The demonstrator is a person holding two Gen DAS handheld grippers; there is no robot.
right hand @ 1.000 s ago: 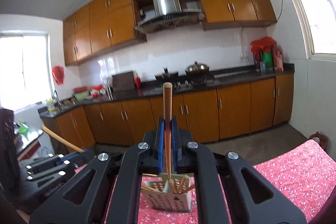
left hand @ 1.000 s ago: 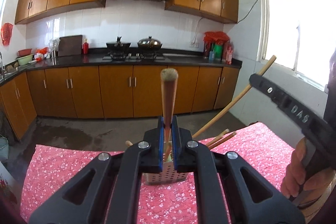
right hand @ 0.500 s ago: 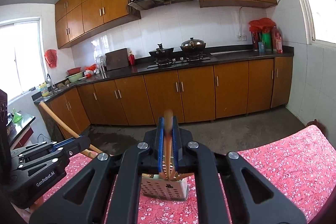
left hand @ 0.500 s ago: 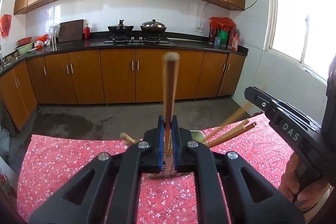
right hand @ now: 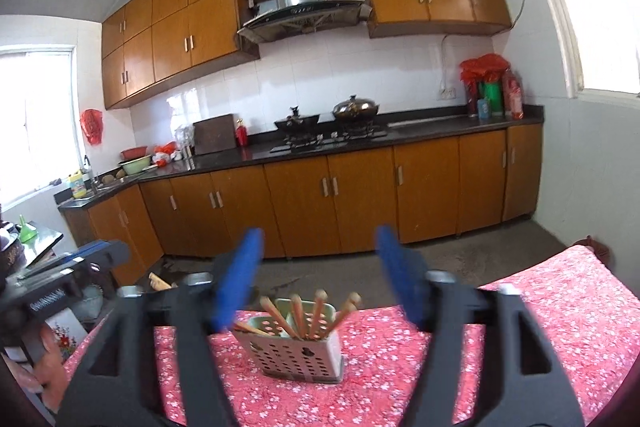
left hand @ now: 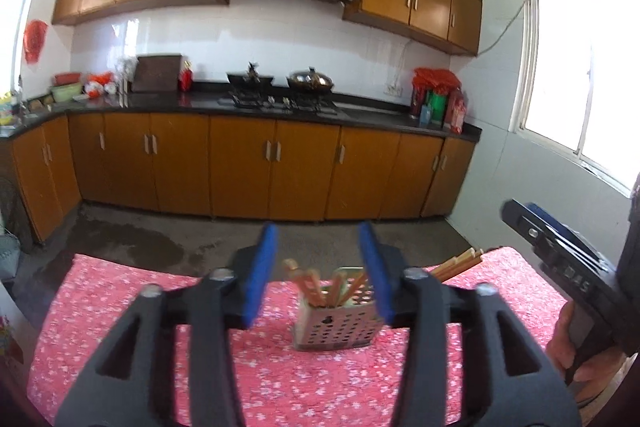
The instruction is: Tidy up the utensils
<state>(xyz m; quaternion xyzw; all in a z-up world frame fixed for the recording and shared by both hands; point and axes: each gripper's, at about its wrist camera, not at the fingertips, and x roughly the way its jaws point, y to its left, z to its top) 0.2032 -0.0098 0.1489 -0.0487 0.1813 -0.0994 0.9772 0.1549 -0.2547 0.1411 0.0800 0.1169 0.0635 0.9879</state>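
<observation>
A perforated metal utensil holder (left hand: 334, 325) (right hand: 296, 353) stands on the red flowered tablecloth (left hand: 280, 387) (right hand: 520, 327), with several wooden chopsticks (left hand: 312, 285) (right hand: 308, 311) upright in it. My left gripper (left hand: 319, 263) hangs just before and above it. Its jaws are opening and nothing is between the blue pads (left hand: 262, 267). My right gripper (right hand: 320, 275) hovers likewise, jaws opening wide and empty. In the left wrist view more wooden sticks (left hand: 460, 261) lean out to the right of the holder, and the right gripper (left hand: 560, 247) shows at that edge.
The table's far edge drops to a grey floor (left hand: 200, 235) before brown cabinets and a dark counter (right hand: 400, 143). A hand (left hand: 576, 347) grips the right tool. The left gripper (right hand: 60, 279) and a stick end (right hand: 160, 281) show at the left of the right wrist view.
Each gripper was shut on an upright wooden stick over the holder. Both jaws have come apart, and the sticks are no longer between them; chopsticks stand in the holder.
</observation>
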